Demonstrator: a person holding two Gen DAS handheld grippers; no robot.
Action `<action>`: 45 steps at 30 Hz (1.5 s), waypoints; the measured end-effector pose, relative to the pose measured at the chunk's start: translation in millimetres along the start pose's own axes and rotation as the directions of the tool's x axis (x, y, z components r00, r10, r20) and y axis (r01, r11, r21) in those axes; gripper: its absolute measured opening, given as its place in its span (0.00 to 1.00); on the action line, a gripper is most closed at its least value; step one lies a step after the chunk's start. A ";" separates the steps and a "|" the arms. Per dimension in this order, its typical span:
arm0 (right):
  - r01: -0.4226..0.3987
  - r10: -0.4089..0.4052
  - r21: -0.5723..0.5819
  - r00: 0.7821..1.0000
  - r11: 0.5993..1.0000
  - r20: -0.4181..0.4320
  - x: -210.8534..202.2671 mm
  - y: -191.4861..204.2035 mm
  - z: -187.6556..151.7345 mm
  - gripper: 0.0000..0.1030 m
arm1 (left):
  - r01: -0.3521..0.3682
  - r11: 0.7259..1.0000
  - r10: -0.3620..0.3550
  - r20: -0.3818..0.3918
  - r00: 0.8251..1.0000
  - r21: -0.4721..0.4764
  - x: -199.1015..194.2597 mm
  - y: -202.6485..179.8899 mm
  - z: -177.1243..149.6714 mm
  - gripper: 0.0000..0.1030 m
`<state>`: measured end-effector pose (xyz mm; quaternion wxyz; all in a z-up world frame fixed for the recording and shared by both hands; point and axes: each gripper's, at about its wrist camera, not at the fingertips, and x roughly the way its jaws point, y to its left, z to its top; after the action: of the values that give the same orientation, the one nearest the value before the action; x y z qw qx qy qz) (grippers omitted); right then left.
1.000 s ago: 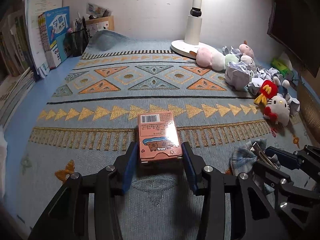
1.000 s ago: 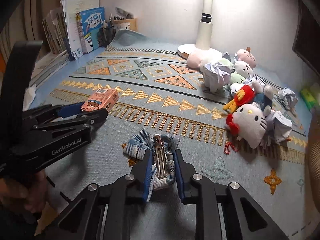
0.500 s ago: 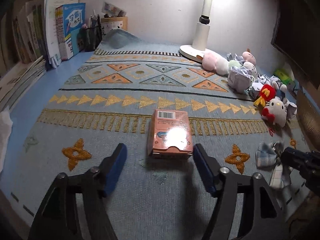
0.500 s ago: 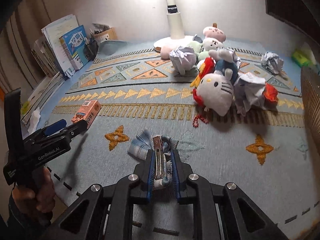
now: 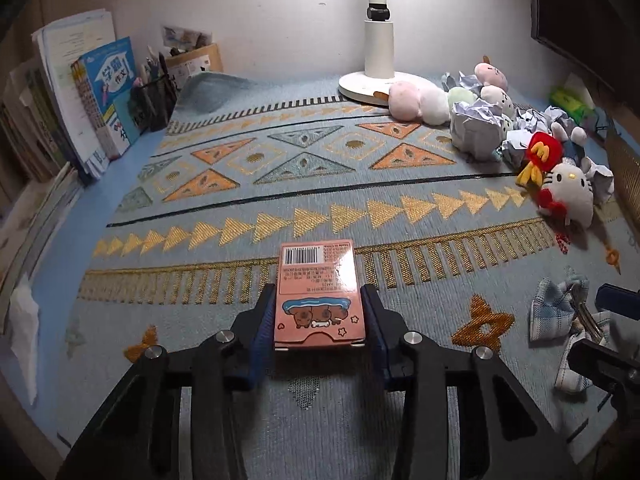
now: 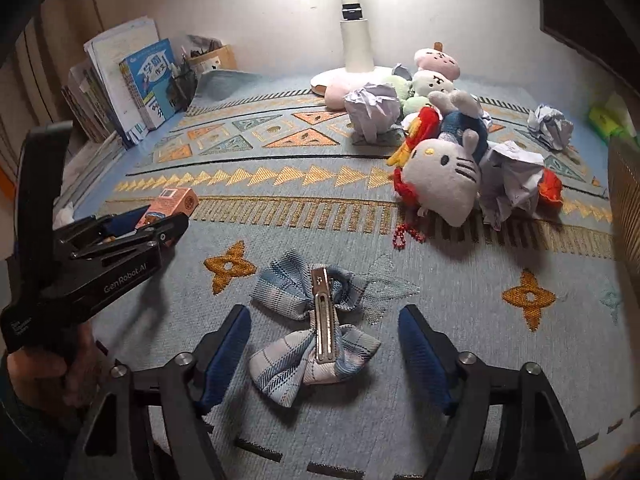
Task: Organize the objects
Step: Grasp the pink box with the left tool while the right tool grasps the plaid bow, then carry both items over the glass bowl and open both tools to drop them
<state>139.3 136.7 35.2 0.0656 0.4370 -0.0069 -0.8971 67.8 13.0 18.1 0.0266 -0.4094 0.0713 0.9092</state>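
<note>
Left gripper (image 5: 319, 322): jaws closing, blue pads pressed on both long sides of the pink box (image 5: 318, 294), which lies flat on the mat (image 5: 280, 152), barcode end pointing away. Seen from the right wrist camera, the same box sits in the left gripper at the left edge, with a hand (image 6: 76, 364) on the handle.

Right gripper (image 6: 324, 350): jaws opening, pads well clear of the plaid bow clip (image 6: 316, 328). Clip lies on the mat between the fingers, metal clasp up, untouched.

Mid mat, right side: Hello Kitty plush (image 6: 444, 176) on its side, red bead chain (image 6: 406, 236) just in front of it, crumpled paper (image 6: 512, 184) touching it on the right.

Further back: more plush toys (image 6: 432, 76) and another paper ball (image 6: 372, 110) clustered near the lamp base (image 5: 366, 86).

Far left: books (image 5: 108, 92) upright against the wall, pen holder (image 5: 154, 98) beside them. Far mat corner is bunched up.
</note>
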 end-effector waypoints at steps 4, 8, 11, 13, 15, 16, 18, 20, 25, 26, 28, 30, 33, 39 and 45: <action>0.052 -0.051 -0.030 0.998 0.998 0.036 -0.6 9.0 -0.4 0.24 | 0.045 0.999 -0.044 0.002 0.999 -0.024 -5.9 2.3 -5.0 0.36; 0.011 -0.012 0.020 0.997 1.000 0.081 -20.4 -2.8 4.5 0.21 | 0.093 0.996 -0.093 0.042 0.995 -0.005 -22.3 -6.4 -6.6 0.36; 0.019 -0.026 0.049 0.989 0.999 0.145 -46.5 -17.4 10.1 0.21 | 0.141 0.990 -0.143 0.095 0.985 0.029 -42.1 -23.4 -0.8 0.36; 0.032 -0.048 0.086 0.980 0.996 0.191 -67.4 -32.0 12.8 0.21 | 0.156 0.986 -0.162 0.131 0.978 0.057 -56.3 -38.2 6.8 0.36; 0.033 -0.065 0.137 0.970 0.990 0.236 -89.4 -53.4 16.3 0.21 | 0.175 0.982 -0.183 0.157 0.970 0.068 -68.8 -50.3 15.9 0.36; 0.039 -0.080 0.164 0.964 0.986 0.255 -100.9 -65.2 18.3 0.21 | 0.192 0.978 -0.203 0.169 0.965 0.075 -75.5 -56.9 21.3 0.36; 0.061 -0.127 0.226 0.949 0.972 0.288 -123.9 -92.7 21.2 0.21 | 0.224 0.969 -0.240 0.197 0.951 0.100 -89.1 -71.2 34.3 0.36; 0.092 -0.184 0.285 0.931 0.954 0.315 -146.5 -121.5 23.6 0.21 | 0.268 0.954 -0.293 0.225 0.929 0.132 -103.2 -91.0 48.4 0.36; 0.194 -0.342 0.416 0.885 0.889 0.317 -186.1 -188.5 25.5 0.21 | 0.392 0.898 -0.436 0.277 0.856 0.200 -125.1 -149.6 75.7 0.36; 0.207 -0.365 0.443 0.878 0.872 0.308 -190.5 -200.4 24.9 0.21 | 0.425 0.880 -0.470 0.272 0.840 0.211 -126.5 -163.2 80.3 0.36; 0.224 -0.397 0.488 0.872 0.843 0.286 -196.1 -222.0 22.8 0.21 | 0.482 0.843 -0.534 0.258 0.805 0.240 -128.1 -191.9 87.4 0.36; 0.239 -0.419 0.523 0.871 0.819 0.258 -196.6 -240.7 18.9 0.21 | 0.537 0.800 -0.594 0.229 0.771 0.266 -125.6 -222.3 93.2 0.36; 0.255 -0.431 0.546 0.875 0.798 0.221 -190.7 -261.0 13.8 0.21 | 0.607 0.748 -0.656 0.160 0.738 0.269 -111.6 -263.2 98.7 0.36; 0.204 -0.367 0.593 0.915 0.779 0.168 -174.9 -290.8 2.1 0.38 | 0.639 0.718 -0.682 0.092 0.726 0.274 -88.9 -306.8 101.6 0.45; 0.190 -0.356 0.572 0.914 0.798 0.193 -177.8 -277.6 0.8 0.44 | 0.674 0.697 -0.708 0.090 0.700 0.243 -88.9 -293.5 103.4 0.67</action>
<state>216.1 433.8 155.6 -0.1935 0.2971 -0.2057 -0.9121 81.6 319.6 120.7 0.4129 -0.3192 -0.0039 0.8530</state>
